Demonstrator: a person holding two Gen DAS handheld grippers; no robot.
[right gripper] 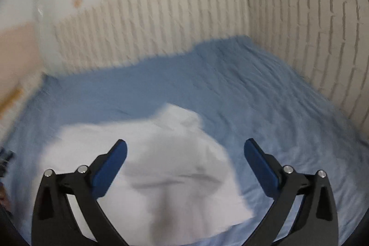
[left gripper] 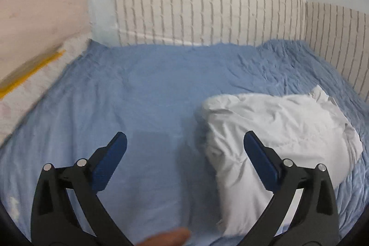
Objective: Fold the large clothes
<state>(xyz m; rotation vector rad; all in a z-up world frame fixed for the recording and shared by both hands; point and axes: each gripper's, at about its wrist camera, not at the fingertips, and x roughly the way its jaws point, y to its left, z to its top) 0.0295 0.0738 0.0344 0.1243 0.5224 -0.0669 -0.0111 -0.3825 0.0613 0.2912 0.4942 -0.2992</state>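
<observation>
Both grippers, left (left gripper: 184, 146) and right (right gripper: 184, 149), spread wide, empty; garment (right gripper: 147, 167) lies bunched — a blind pinch could catch several layers.

We see a garment heaped on a bed set in a corner.

The garment (left gripper: 276, 130) lies on the bedsheet (left gripper: 150, 89), ahead and to the right of our left gripper (left gripper: 184, 142) and directly ahead of our right gripper (right gripper: 184, 149). A slatted panel (left gripper: 207, 13) stands behind the bed and along its right side; a pillow (left gripper: 30, 89) lies at the left edge.
</observation>
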